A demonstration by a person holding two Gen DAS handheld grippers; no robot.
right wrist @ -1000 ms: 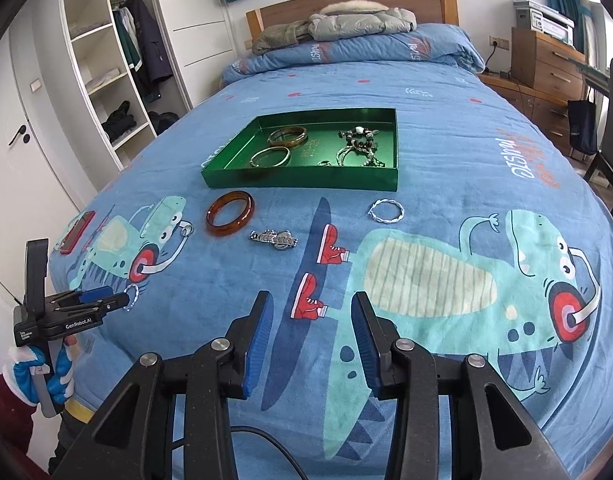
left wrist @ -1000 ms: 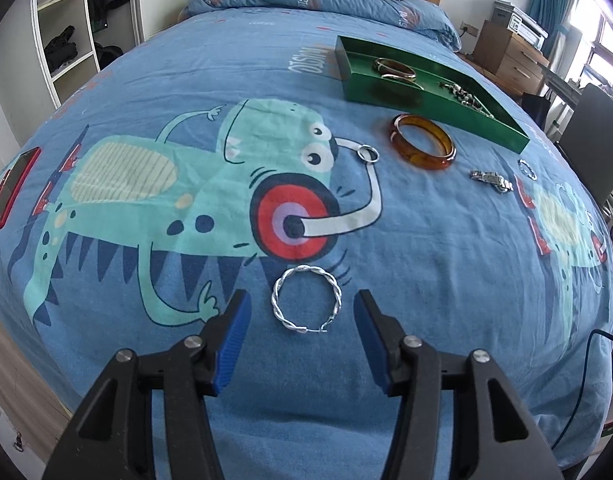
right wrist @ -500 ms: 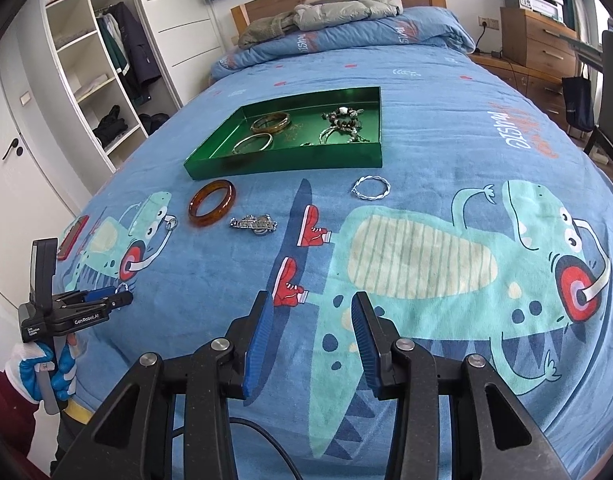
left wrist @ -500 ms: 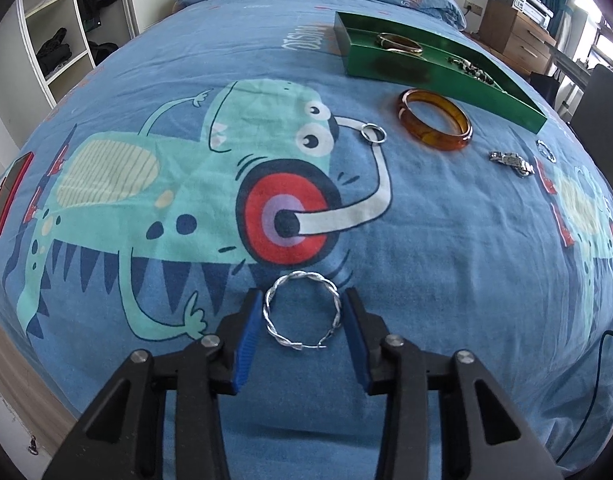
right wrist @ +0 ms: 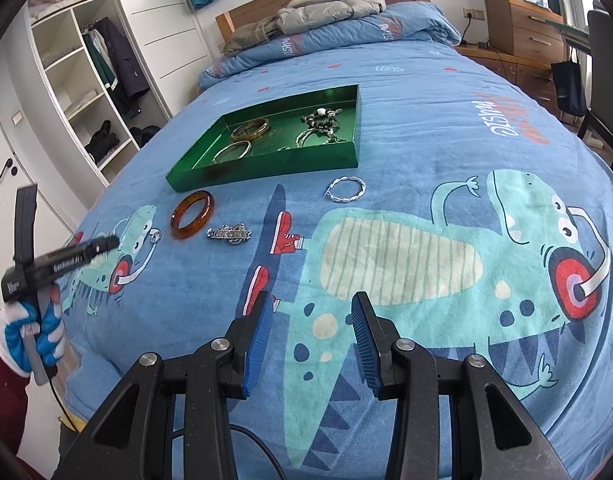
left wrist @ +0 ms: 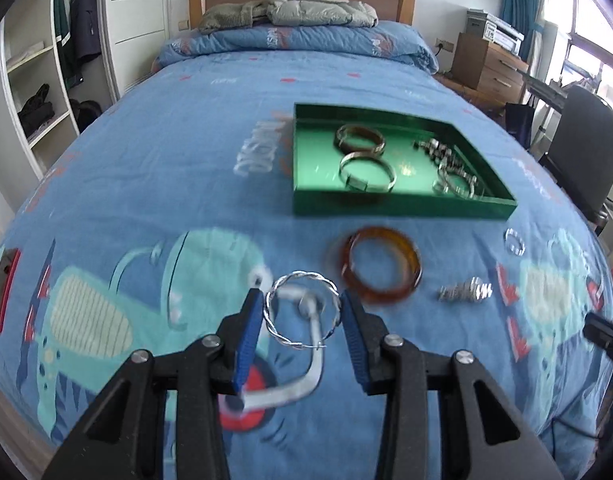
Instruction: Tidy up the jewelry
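Left claw point(left wrist: 302, 312) gripping one twisted hoop point(left wrist: 302, 310), two bangles point(left wrist: 366, 154) in tray point(left wrist: 402, 204)

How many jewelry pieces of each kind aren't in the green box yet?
Twisted silver hoops: 2, one in the left gripper
Amber bangle: 1
Small silver ring: 1
Silver brooch: 1
Total: 5

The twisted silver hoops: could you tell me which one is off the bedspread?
The twisted silver hoop pinched in the left claw; its twin lies flat beside the green tray.
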